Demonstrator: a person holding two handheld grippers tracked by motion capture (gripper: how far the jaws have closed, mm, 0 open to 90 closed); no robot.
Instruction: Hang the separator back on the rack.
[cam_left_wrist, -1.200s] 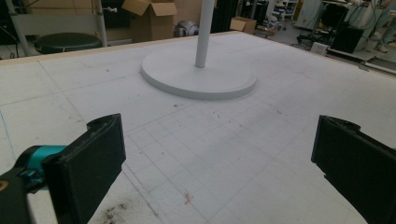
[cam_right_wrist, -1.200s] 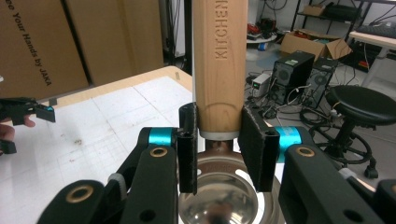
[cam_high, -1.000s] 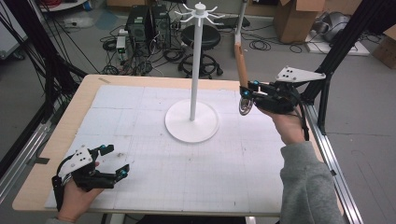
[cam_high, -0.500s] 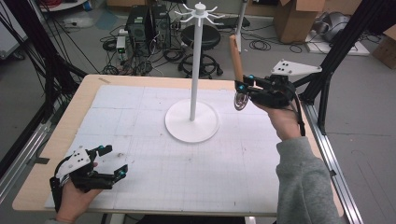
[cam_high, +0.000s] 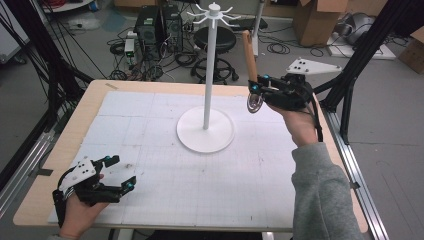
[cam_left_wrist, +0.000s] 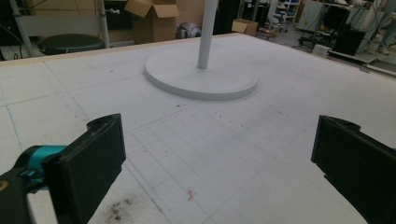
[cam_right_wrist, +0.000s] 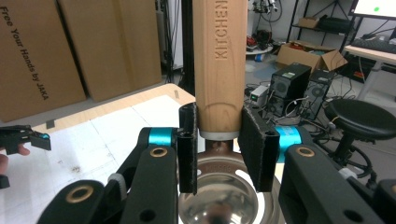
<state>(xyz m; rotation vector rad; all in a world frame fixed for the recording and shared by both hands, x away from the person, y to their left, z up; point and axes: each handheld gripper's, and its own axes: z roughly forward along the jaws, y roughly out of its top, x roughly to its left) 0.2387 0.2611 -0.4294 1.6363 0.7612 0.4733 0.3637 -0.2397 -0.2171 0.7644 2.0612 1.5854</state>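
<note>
Between the black pads of the right gripper (cam_right_wrist: 218, 151) stands a kitchen utensil (cam_right_wrist: 220, 65), pinched at the lower end of its handle, so that the smooth, rounded wooden handle rises straight up above the jaws and a shiny steel bowl hangs just below them. Stamped letters run along the pale wood. From the high view the right gripper (cam_high: 256, 86) is held off the table (cam_high: 95, 105), with the utensil (cam_high: 248, 52) upright beside and slightly behind the white rack (cam_high: 210, 55), a thin pole on a flat round base with short hooks at its top. Far from it, near the table's front corner, the left gripper (cam_high: 120, 172) rests low over the white gridded mat (cam_high: 165, 175), its flat rubbery pads spread wide with nothing between them.
</note>
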